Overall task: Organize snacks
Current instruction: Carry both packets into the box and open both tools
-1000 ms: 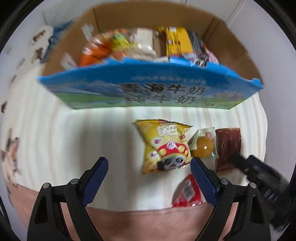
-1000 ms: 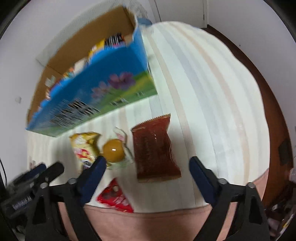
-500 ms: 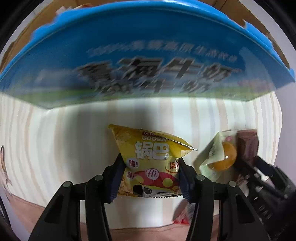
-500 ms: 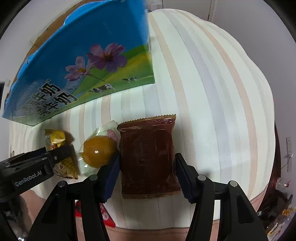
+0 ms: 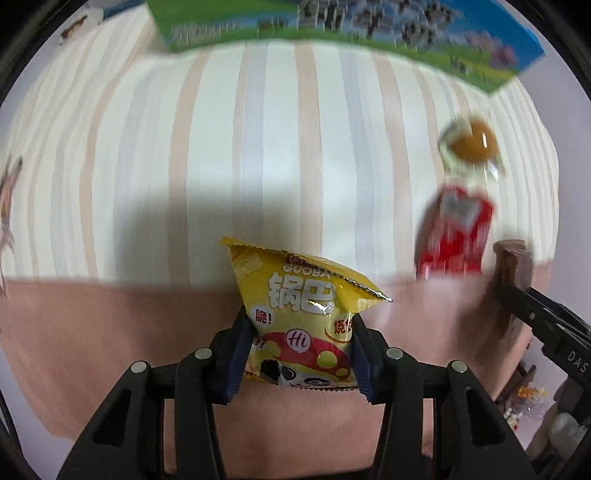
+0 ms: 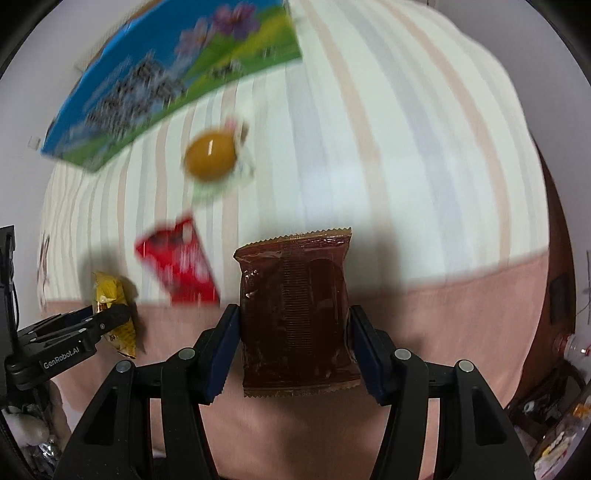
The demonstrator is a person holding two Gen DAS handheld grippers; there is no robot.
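Left wrist view first: my left gripper is pointing down and its jaws are closing in on the yellow bag, with both blue pads already pressing on the bag's lower sides, so I'm gripping it. The bag is sticking up out of the jaws, crimped top edge pointing away from me, hanging over where the striped cloth meets the pink edge. Off to the right, the red pack is lying on the cloth, and the egg pack is sitting just beyond it, both pretty blurry. The box is running along the top of the frame, well apart from my bag. My right gripper is poking in at the far right edge with a brown corner showing at its tip. Right wrist view: my right gripper is also pointing down, jaws clamped narrow on the brown pack, pads squeezing both long sides, pack standing upright between them. The red pack is lying on the cloth just left of it, the egg pack farther up, near the box. At lower left my left gripper is showing with the yellow bag in its tip.
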